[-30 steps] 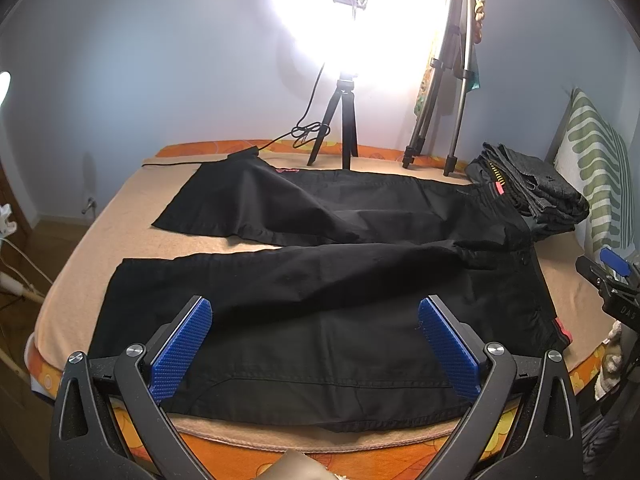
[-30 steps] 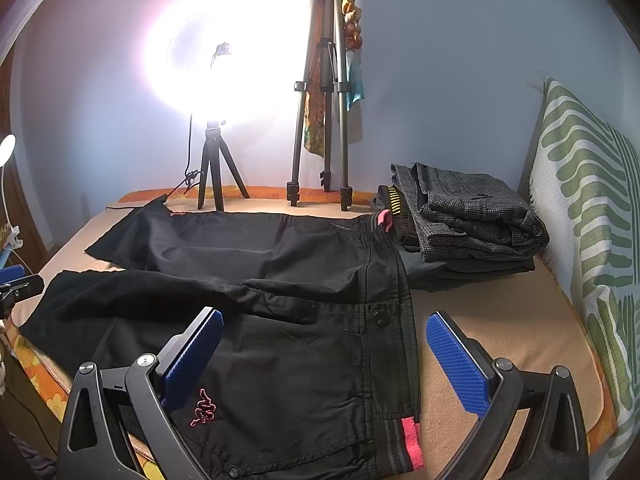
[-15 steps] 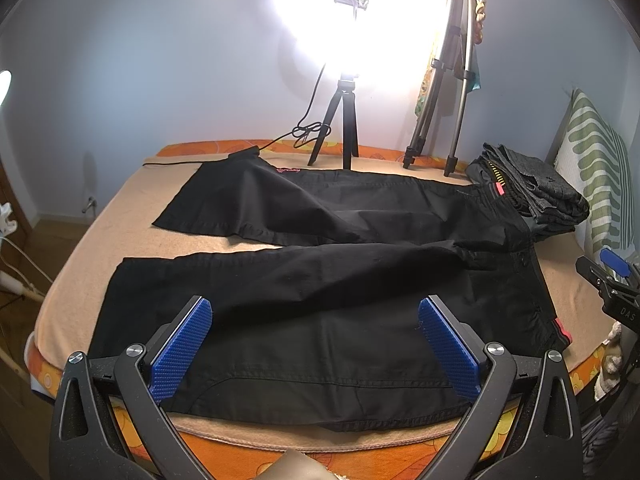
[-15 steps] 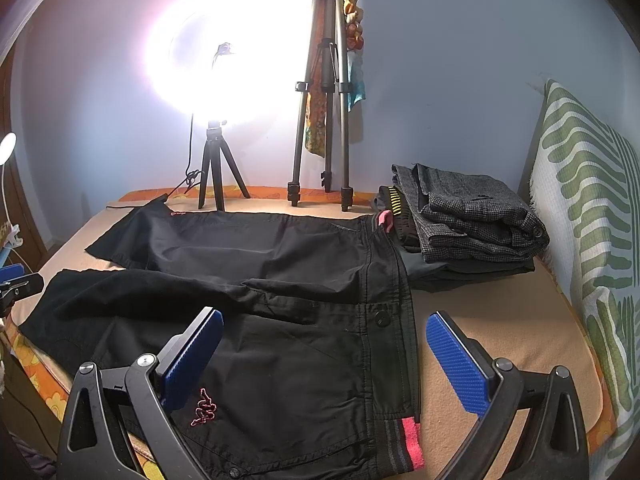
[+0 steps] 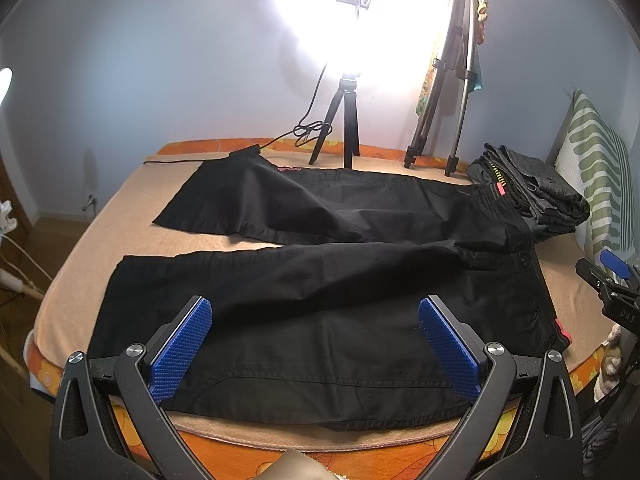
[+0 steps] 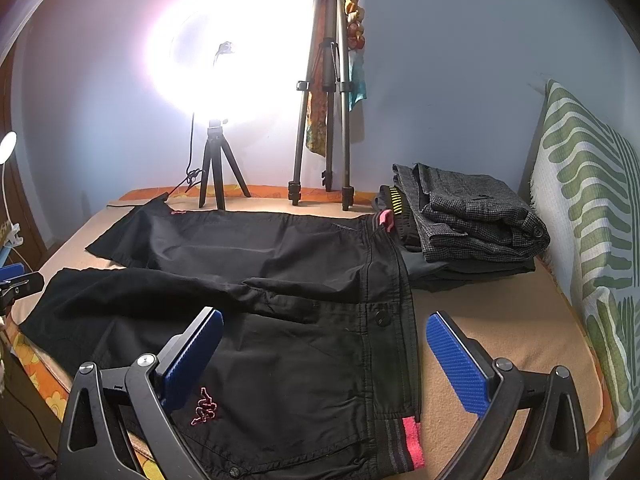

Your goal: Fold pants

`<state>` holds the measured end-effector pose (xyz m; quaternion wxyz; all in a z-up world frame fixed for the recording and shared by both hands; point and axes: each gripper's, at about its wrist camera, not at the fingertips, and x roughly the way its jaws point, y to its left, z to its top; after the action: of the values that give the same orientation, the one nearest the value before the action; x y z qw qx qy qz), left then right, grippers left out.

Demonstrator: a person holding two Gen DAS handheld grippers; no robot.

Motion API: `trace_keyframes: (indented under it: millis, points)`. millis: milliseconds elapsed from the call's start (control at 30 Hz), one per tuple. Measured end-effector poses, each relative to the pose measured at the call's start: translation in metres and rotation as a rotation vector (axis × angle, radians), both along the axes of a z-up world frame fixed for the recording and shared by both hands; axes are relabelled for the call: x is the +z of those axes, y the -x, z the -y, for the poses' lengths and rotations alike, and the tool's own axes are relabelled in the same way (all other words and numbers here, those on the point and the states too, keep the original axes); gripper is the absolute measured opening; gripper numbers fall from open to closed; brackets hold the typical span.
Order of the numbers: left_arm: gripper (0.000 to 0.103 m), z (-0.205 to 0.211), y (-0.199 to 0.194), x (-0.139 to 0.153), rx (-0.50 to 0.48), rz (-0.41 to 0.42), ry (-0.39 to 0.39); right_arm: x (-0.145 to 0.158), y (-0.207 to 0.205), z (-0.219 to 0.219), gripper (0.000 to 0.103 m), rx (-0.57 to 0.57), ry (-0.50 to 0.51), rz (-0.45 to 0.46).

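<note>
Black pants (image 5: 320,280) lie spread flat on the bed, legs apart and pointing left, waistband to the right. In the right wrist view the pants (image 6: 280,320) show a pink logo and a pink tab at the waistband. My left gripper (image 5: 314,346) is open and empty, above the near leg at the bed's front edge. My right gripper (image 6: 322,354) is open and empty, above the hip and waistband. The right gripper's tip shows in the left wrist view (image 5: 612,276) at the right edge.
A stack of folded dark and grey clothes (image 6: 468,224) lies at the back right by a green-patterned pillow (image 6: 592,216). A lit ring light on a small tripod (image 5: 344,128) and a tall tripod (image 5: 448,100) stand at the bed's back edge. The tan blanket (image 6: 480,320) covers the bed.
</note>
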<state>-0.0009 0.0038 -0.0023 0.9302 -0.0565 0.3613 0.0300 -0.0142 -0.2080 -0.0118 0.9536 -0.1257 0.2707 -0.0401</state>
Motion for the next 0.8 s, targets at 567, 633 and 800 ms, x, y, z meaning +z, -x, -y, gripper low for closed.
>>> trace_keyframes:
  millis: [567, 633, 800]
  points:
    - [0.103, -0.0017, -0.0003, -0.0010, 0.001, -0.002, 0.003, -0.0007, 0.0001, -0.0008, 0.103, 0.001, 0.002, -0.001]
    - [0.103, -0.0019, -0.0005, -0.0010, 0.000, -0.003, 0.003, -0.0007, 0.0001, -0.0010, 0.103, 0.001, 0.003, -0.002]
    - [0.103, -0.0017, 0.0003, -0.0022, 0.002, -0.006, 0.003, -0.0010, 0.0002, -0.0010, 0.103, 0.001, 0.002, -0.005]
